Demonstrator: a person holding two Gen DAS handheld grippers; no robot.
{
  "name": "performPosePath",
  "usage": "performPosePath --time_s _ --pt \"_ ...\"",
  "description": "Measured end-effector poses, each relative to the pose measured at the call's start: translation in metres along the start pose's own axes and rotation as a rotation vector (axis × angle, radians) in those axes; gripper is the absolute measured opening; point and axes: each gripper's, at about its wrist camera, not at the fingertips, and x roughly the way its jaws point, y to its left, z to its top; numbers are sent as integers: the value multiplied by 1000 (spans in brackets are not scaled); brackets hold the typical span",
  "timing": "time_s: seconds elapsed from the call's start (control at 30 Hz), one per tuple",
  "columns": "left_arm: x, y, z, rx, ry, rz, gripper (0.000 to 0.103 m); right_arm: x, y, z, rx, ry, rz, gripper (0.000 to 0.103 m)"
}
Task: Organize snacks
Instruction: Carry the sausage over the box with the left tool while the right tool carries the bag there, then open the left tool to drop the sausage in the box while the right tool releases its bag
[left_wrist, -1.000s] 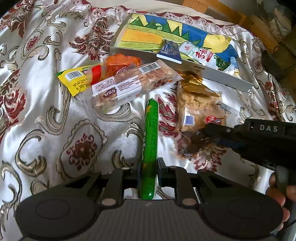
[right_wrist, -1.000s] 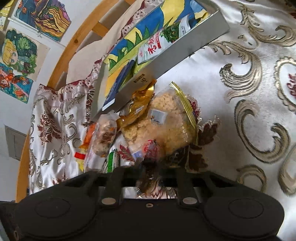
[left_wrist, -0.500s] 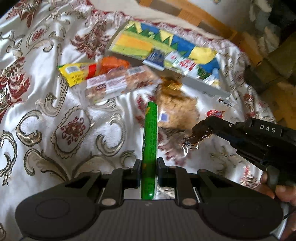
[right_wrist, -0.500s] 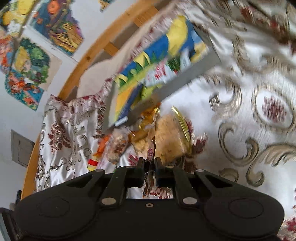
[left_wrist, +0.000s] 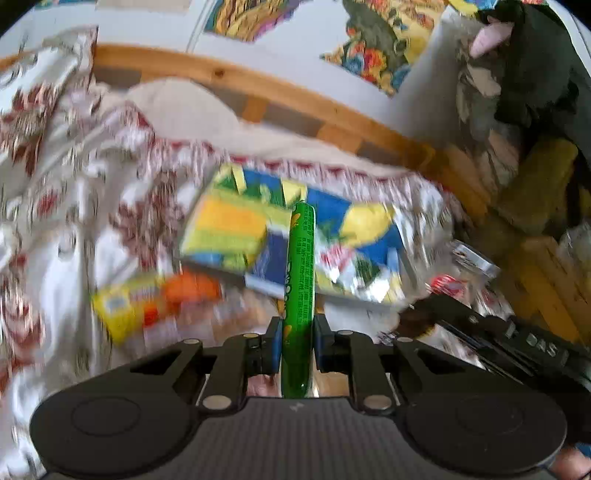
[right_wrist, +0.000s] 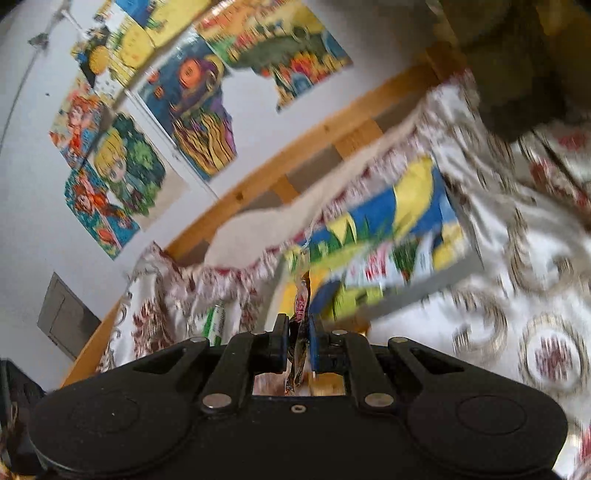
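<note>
A green sausage stick is being pinched between the jaws of the left gripper, its long body pointing straight forward and its far tip showing over the colourful tray. The tray is being used as the landmark: it is lying on the patterned satin cloth, with a few snack packets inside it, blurred by motion. Just in front of the tray, on the near-left side, a yellow packet and an orange packet are lying on the cloth; whether they are touching cannot be told through the blur. The right gripper is being held pressed together on a thin clear snack wrapper, which is being squeezed edge-on between the jaws and is standing up in front of the tray's near corner. In the left wrist view the right gripper is being seen to the right of the tray, with the wrapper's dark crumpled end at its tip. In the right wrist view the green stick is being seen to the left of the tray. Behind the tray a wooden bed frame and wall posters are being shown.
</note>
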Motion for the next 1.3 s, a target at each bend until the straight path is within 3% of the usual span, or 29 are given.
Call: performPosePath --time_s 0.1,0.23,0.4,0.53,0.67,0.87,1.3 --pt "16 7 19 7 -53 10 18 16 2 12 -38 -27 8 11" --pt "43 19 34 10 -124 9 18 44 -6 23 7 -30 43 12" --pt "84 30 48 -26 -156 -5 18 81 -9 31 17 -30 25 12" --pt "108 34 45 17 -168 4 18 107 -19 32 27 -33 -7 12" --pt "127 44 45 -13 -145 4 18 133 -35 31 88 -20 -46 12" --pt "146 55 44 -23 -86 30 18 157 -42 23 81 8 -109 12" --pt "159 56 37 -24 -26 28 18 166 -43 19 52 58 -194 19"
